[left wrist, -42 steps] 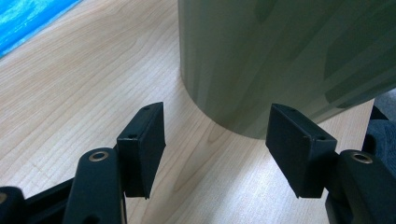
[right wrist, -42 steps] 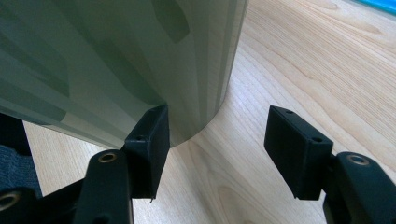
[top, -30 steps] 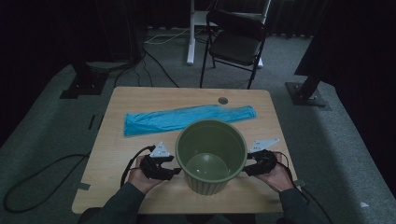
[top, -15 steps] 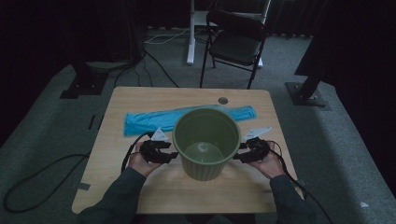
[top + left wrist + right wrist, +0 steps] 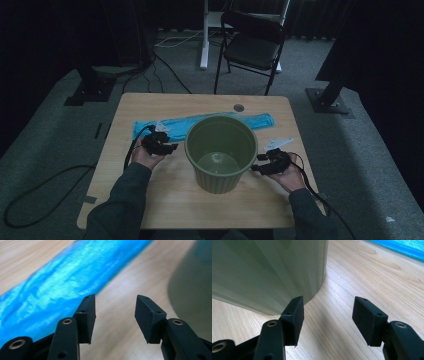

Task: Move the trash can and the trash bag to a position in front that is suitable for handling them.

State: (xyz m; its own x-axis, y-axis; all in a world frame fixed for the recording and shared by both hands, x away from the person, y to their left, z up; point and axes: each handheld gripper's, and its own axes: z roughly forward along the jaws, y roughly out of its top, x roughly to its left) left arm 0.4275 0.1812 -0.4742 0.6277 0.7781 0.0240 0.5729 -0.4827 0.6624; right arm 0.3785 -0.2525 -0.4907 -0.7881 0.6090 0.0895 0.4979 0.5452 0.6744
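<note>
A green ribbed bin (image 5: 221, 152) stands upright and empty at the middle of the wooden table (image 5: 150, 102). Behind it lies a long blue plastic sheet (image 5: 167, 125). My left gripper (image 5: 170, 146) is left of the bin, at the sheet's near edge. In the left gripper view its jaws (image 5: 115, 302) are open and have just been closing, with bare wood between them, the blue sheet (image 5: 62, 282) to the left and the bin wall (image 5: 192, 285) to the right. My right gripper (image 5: 257, 167) sits at the bin's right side. It is open (image 5: 328, 302) beside the bin wall (image 5: 267, 270).
A round cable hole (image 5: 238, 107) is in the table's far edge. A black folding chair (image 5: 252, 45) and a white desk leg (image 5: 204, 35) stand behind the table. Cables (image 5: 45, 185) trail on the grey carpet, and dark stand bases (image 5: 330, 102) flank the table.
The bin has slid away from the person toward the table's middle. The left hand has moved forward to the blue sheet's edge. The right hand has shifted slightly forward beside the bin.
</note>
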